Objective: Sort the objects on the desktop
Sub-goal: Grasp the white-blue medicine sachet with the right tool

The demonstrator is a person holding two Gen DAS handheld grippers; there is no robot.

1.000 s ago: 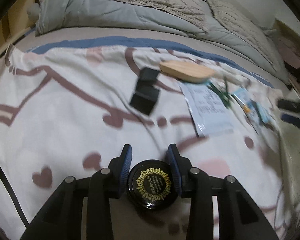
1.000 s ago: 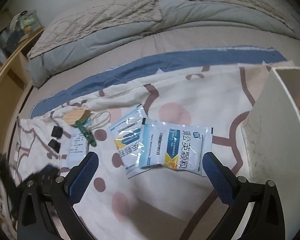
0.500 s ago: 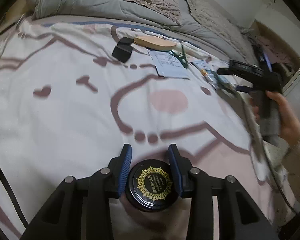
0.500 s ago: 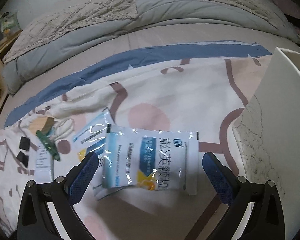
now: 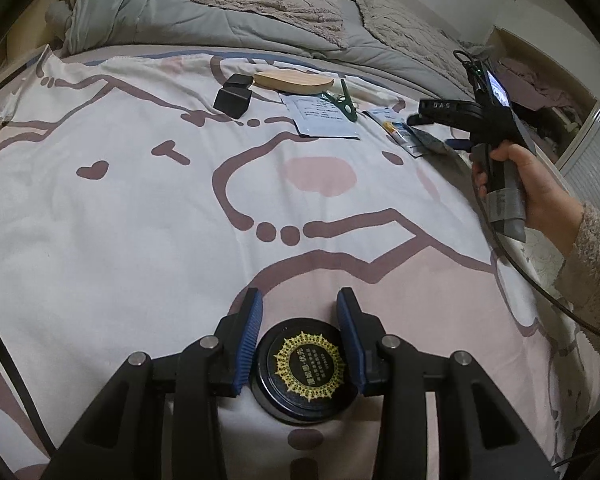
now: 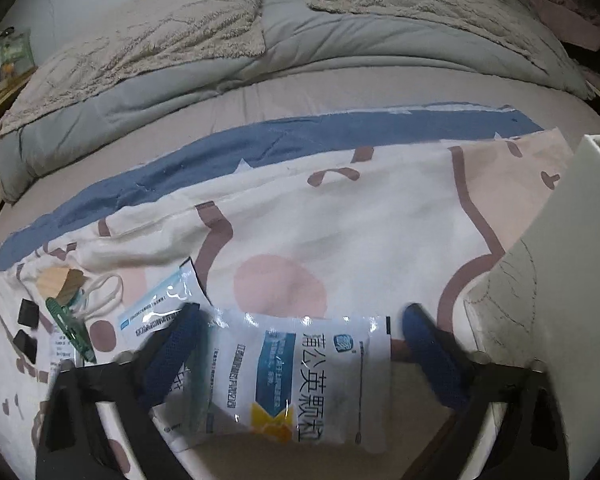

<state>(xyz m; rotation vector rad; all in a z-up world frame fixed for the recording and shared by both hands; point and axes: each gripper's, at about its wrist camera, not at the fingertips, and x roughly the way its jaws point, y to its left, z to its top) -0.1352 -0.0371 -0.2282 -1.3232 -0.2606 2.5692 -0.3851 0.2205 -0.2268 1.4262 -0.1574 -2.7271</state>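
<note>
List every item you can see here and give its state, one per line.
Left gripper: shut on the black round tin.
Black round tin: lid on, clamped between the fingers.
Right gripper: closing, sachet between its fingers.
Blue-and-white sachet: sealed, lying flat on the sheet.
Green clip: lying on the sheet, shut.
White bin: upright, top open.

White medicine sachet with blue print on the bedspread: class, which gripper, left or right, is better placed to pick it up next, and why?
Right. The right gripper straddles the sachet, jaws closing around it, while the left gripper is shut on the round black tin.
</note>
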